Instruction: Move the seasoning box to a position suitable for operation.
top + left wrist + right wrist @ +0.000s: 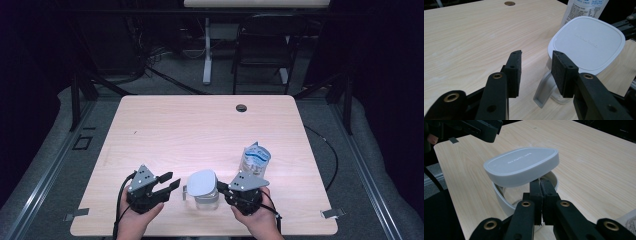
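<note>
A clear jug (205,200) stands near the table's front edge with a white rounded lid (201,183) lying tilted on top. My right gripper (220,187) comes at it from the right. In the right gripper view its jaws (540,182) are pressed together on the jug's thin rim (501,200), just under the lid (521,165). My left gripper (171,181) sits left of the jug, open. In the left gripper view its pads (536,56) stand apart with nothing between them, beside the lid (589,42) and the jug's grey handle (543,93).
A clear water bottle (256,159) with a blue-and-white label stands just behind my right gripper, close to the jug. The wooden table (200,125) has a cable hole (241,107) at its far edge. A chair (262,45) and a desk leg stand beyond the table.
</note>
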`<state>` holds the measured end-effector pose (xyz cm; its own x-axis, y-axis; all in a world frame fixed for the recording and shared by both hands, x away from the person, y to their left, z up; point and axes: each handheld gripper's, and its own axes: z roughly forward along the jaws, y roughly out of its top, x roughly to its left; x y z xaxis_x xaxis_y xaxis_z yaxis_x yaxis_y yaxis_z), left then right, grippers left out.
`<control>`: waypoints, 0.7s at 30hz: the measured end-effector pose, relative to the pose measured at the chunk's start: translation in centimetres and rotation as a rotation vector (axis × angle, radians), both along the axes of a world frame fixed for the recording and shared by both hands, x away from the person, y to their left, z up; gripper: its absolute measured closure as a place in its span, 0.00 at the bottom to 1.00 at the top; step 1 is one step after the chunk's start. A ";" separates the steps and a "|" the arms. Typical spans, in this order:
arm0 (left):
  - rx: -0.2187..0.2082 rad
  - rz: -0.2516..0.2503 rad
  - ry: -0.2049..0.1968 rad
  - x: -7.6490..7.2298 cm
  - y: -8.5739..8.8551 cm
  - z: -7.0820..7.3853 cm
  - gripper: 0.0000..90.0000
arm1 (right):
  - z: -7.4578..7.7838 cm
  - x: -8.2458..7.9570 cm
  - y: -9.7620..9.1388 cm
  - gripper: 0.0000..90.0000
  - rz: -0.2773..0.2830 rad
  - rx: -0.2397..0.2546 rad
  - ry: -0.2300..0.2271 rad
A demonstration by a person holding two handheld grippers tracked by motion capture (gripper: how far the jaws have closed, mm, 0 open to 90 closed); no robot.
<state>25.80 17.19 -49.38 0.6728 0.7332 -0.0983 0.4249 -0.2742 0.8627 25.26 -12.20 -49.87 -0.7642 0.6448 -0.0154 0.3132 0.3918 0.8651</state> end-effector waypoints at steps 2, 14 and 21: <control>0.014 0.008 -0.002 0.0 0.1 0.0 0.66 | 0.1 0.0 0.1 0.99 0.001 -0.004 0.002; 0.002 0.026 0.000 -0.1 0.6 0.0 0.64 | 1.1 0.1 0.4 0.98 -0.002 -0.011 -0.009; -0.001 0.031 0.000 -0.1 0.7 -0.1 0.63 | 1.8 0.0 0.8 0.98 0.009 -0.026 -0.017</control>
